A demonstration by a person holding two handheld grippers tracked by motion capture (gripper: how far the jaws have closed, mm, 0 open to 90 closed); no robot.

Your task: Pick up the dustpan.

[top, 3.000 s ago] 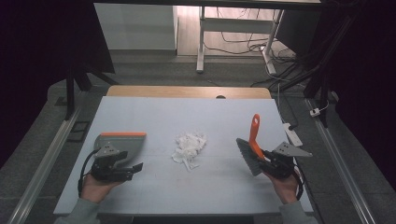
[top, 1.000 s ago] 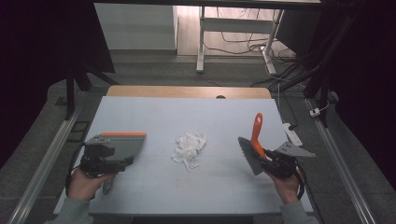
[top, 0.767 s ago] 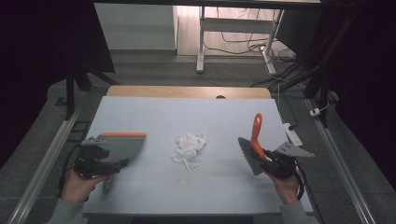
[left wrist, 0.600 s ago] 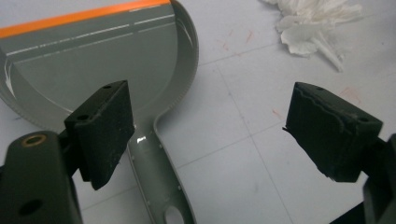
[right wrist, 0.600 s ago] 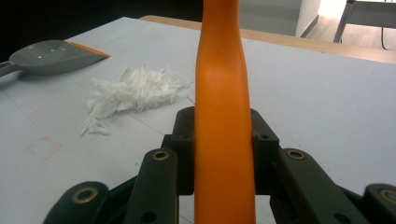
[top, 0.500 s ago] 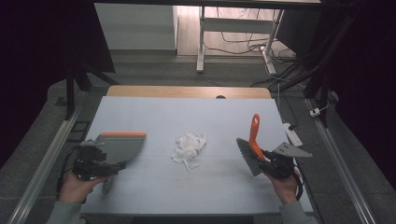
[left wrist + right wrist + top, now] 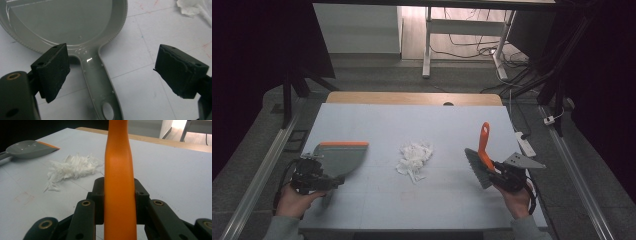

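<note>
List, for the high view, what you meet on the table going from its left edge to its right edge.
Left gripper → grey dustpan → pile of white paper shreds → brush with the orange handle → right gripper.

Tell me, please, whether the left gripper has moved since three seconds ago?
Yes. The left gripper has shifted toward the table's left edge and slightly nearer the person, jaws open around the dustpan handle.
</note>
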